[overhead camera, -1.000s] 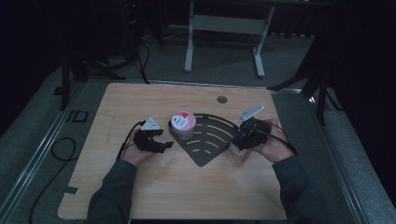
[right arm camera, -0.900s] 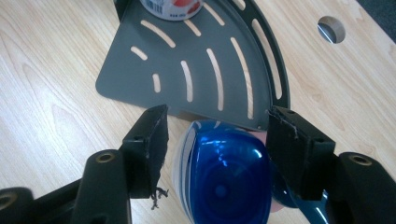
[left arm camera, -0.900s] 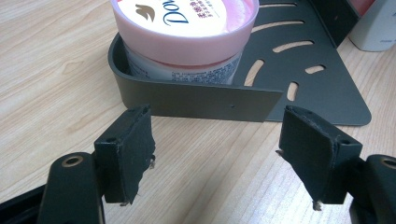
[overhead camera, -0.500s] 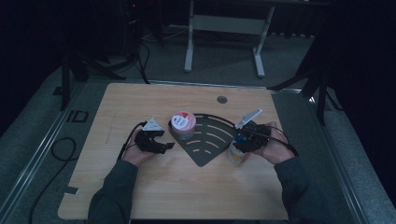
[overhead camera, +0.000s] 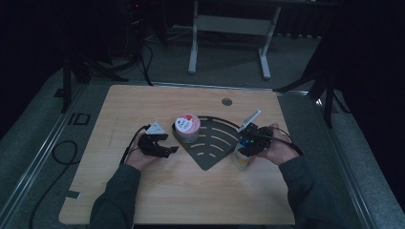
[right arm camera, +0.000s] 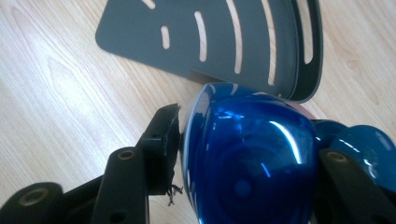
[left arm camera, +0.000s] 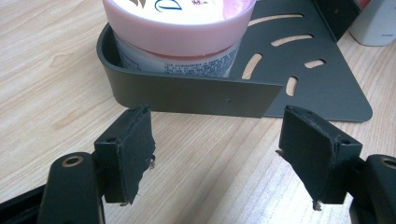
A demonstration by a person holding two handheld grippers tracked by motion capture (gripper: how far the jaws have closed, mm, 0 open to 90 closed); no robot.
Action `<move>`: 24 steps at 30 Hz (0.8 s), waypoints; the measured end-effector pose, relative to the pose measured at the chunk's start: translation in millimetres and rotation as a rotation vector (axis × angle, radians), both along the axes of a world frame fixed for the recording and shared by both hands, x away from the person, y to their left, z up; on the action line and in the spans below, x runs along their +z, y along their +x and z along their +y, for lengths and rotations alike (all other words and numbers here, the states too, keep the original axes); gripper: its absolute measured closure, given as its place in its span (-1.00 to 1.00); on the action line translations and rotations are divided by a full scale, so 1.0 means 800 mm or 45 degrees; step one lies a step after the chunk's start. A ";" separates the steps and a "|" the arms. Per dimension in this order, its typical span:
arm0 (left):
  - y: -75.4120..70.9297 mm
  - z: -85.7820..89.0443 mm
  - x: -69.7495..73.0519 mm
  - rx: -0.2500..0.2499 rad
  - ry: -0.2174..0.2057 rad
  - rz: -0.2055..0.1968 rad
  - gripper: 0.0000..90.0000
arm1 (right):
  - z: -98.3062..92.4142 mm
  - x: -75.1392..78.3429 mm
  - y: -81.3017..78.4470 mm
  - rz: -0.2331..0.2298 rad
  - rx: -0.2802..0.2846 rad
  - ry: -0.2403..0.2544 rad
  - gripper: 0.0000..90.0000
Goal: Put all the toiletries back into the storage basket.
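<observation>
A dark fan-shaped slotted tray (overhead camera: 215, 143) lies mid-table. A pink-lidded jar (overhead camera: 186, 127) stands in its rounded left corner. My left gripper (overhead camera: 169, 143) is open just left of the tray, its jaws facing the tray wall (left arm camera: 187, 95) and the jar (left arm camera: 180, 32) with nothing between them (left arm camera: 224, 154). My right gripper (overhead camera: 246, 145) is at the tray's right edge, shut on the shiny blue cap (right arm camera: 247, 163) of a white bottle (overhead camera: 240, 159). The bottle is upright beside the tray (right arm camera: 224, 32). The cap hides the right jaw's pad.
A round grommet hole (overhead camera: 227, 101) sits near the table's far edge. Bare wood spreads in front of the tray and to the far left. A cable (overhead camera: 131, 145) trails from the left gripper. A metal stand (overhead camera: 229, 28) is on the floor beyond the table.
</observation>
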State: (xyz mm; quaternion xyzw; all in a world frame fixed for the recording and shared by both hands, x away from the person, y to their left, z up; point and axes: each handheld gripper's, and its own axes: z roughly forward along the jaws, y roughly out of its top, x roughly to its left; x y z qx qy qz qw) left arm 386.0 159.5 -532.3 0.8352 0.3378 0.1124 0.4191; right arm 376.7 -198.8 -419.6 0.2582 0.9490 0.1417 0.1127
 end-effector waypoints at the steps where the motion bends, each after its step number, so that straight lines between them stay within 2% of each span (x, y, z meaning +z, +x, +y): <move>1: 0.000 0.000 -0.001 0.001 0.001 0.002 -0.43 | 0.000 0.000 0.000 0.000 0.000 0.000 0.10; 2: 0.000 0.000 -0.002 -0.001 0.004 0.006 -0.43 | 0.002 -0.002 0.002 0.013 0.009 -0.025 0.09; 3: 0.000 0.000 -0.002 -0.001 0.004 0.006 -0.43 | 0.002 -0.002 0.002 0.013 0.009 -0.025 0.09; 5: 0.000 -0.001 -0.003 -0.003 0.006 0.010 -0.43 | 0.006 -0.008 0.005 0.063 0.014 -0.057 0.12; 6: 0.000 -0.001 -0.003 -0.003 0.006 0.010 -0.43 | 0.006 -0.008 0.005 0.063 0.014 -0.057 0.12; 7: -0.001 -0.001 -0.004 -0.002 0.007 0.008 -0.43 | 0.010 -0.015 0.005 0.090 0.023 -0.074 0.13; 12: -0.002 0.000 -0.005 -0.001 0.012 0.008 -0.43 | 0.016 -0.020 0.006 0.099 0.033 -0.074 0.17; 24: -0.007 0.002 -0.013 0.009 0.014 0.022 -0.43 | 0.014 -0.019 0.008 0.120 0.034 -0.074 0.18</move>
